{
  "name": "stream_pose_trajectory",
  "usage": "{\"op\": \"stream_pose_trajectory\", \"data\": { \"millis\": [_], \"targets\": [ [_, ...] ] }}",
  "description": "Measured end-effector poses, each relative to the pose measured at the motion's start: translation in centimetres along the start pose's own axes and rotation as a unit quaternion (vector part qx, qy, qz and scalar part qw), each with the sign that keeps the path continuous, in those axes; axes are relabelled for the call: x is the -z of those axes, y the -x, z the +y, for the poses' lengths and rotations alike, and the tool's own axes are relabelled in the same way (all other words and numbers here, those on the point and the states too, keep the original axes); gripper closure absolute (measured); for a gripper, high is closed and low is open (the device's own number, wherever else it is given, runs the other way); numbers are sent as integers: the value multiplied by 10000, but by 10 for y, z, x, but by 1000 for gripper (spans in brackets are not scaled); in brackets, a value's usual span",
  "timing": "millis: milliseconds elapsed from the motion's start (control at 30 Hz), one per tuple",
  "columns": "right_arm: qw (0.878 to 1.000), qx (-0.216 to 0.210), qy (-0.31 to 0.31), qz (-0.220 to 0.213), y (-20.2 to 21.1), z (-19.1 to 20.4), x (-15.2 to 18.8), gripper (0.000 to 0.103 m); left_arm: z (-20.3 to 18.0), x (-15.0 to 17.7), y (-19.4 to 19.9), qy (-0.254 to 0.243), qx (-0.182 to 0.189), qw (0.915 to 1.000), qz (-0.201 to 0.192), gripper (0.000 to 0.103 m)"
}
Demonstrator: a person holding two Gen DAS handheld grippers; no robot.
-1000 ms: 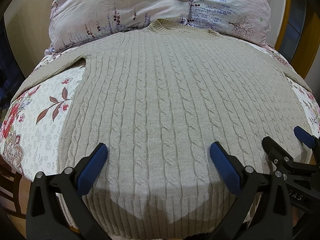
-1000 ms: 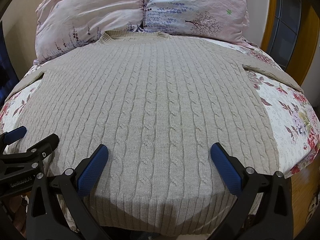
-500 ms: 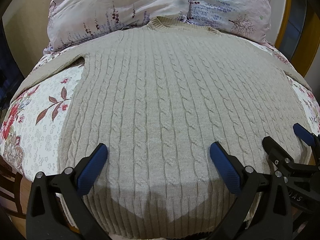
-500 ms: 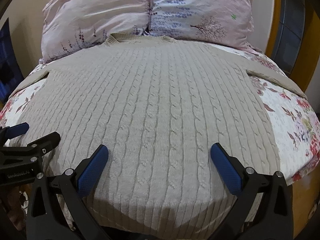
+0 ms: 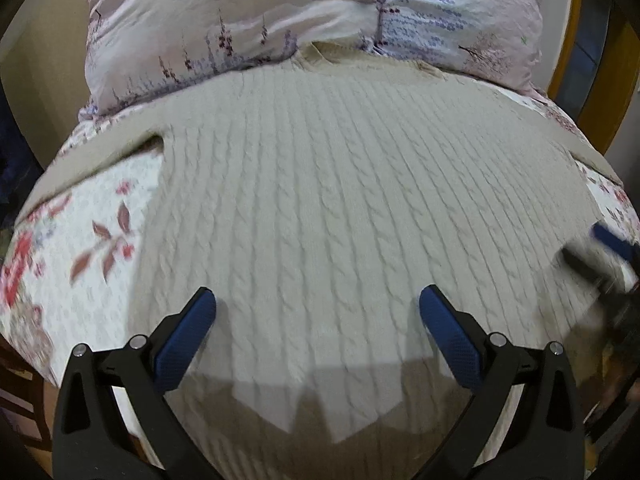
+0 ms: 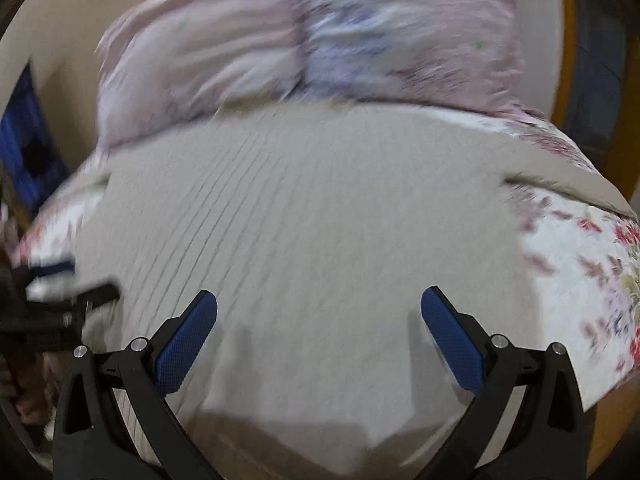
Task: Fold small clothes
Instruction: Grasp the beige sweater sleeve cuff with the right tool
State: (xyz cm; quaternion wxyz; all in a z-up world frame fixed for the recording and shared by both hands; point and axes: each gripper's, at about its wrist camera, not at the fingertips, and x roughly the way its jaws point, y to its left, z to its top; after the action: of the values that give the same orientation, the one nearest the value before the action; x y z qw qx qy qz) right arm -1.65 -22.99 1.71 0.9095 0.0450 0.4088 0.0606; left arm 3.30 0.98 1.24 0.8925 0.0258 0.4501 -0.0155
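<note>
A beige cable-knit sweater (image 5: pixel 328 208) is shown spread flat, front up, on a bed (image 5: pixel 80 264) covered by a floral sheet. Its neckline (image 5: pixel 320 54) is seen lying at the far edge against two pink floral pillows (image 5: pixel 224 20), and its hem is draped at the near edge of the bed, under the cast shadows of the tools. A sleeve (image 5: pixel 92 160) is extended outward along the left side, and the opposite sleeve (image 6: pixel 560 176) is laid along the right side. Bare sheet is exposed on both flanks of the sweater body, so that open room is offered beside each side seam; the far end is closed by the pillows, and a wooden frame (image 5: pixel 576 60) is seen beyond the right edge. The left gripper (image 5: pixel 318 312) is held above the near part of the sweater with its blue-padded fingers (image 5: pixel 184 344) spread wide and nothing between them. The right gripper (image 6: pixel 318 312) is likewise held over the near part, fingers (image 6: pixel 452 344) set wide apart and empty; whether either tool touches the knit cannot be told. Each gripper is visible at the margin of the other's view, beside the near corners of the sweater. The right wrist view is heavily blurred, so that the knit pattern and far edge are probably only roughly rendered there.
</note>
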Motion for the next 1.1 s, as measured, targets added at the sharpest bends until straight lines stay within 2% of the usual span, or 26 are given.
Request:
{"op": "stream_pose_trajectory", "data": {
  "millis": [167,200,233,300,333,400,433,600,767,933,1033,1100],
  "targets": [
    [9900,543,-1272,-261,-2,-104,-56,1,15,-34,-5,-61,-17,10000,-58,2],
    [9868,613,-1483,-235,-4,-120,-62,6,19,-43,-7,-79,-8,9999,-78,2],
    [9779,676,-1970,-174,-9,-152,-72,11,21,-49,-9,-93,17,9999,-89,2],
    [9637,705,-2574,-83,-15,-188,-79,30,26,-62,-12,-109,74,9998,-122,2],
    [9496,721,-3051,-1,-20,-214,-82,34,29,-70,-14,-106,113,9998,-141,2],
    [9318,720,-3557,81,-26,-238,-82,42,35,-82,-18,-103,209,9995,-225,2],
    [9177,748,-3900,133,-30,-256,-80,44,38,-88,-19,-91,252,9992,-281,2],
    [8784,815,-4703,245,-44,-295,-70,56,44,-108,-31,-125,365,9986,-365,2],
    [8626,962,-4967,-9,-47,-309,-68,64,46,-123,-45,-92,456,9985,-278,2],
    [8531,1275,-5055,-203,-43,-323,-64,71,51,-132,-59,116,562,9980,-260,2],
    [8494,1421,-5071,-335,-40,-328,-62,72,55,-135,-65,195,575,9979,-229,2],
    [8530,1581,-4961,-365,-40,-329,-62,80,56,-138,-69,231,614,9976,-218,2]
  ]
}}
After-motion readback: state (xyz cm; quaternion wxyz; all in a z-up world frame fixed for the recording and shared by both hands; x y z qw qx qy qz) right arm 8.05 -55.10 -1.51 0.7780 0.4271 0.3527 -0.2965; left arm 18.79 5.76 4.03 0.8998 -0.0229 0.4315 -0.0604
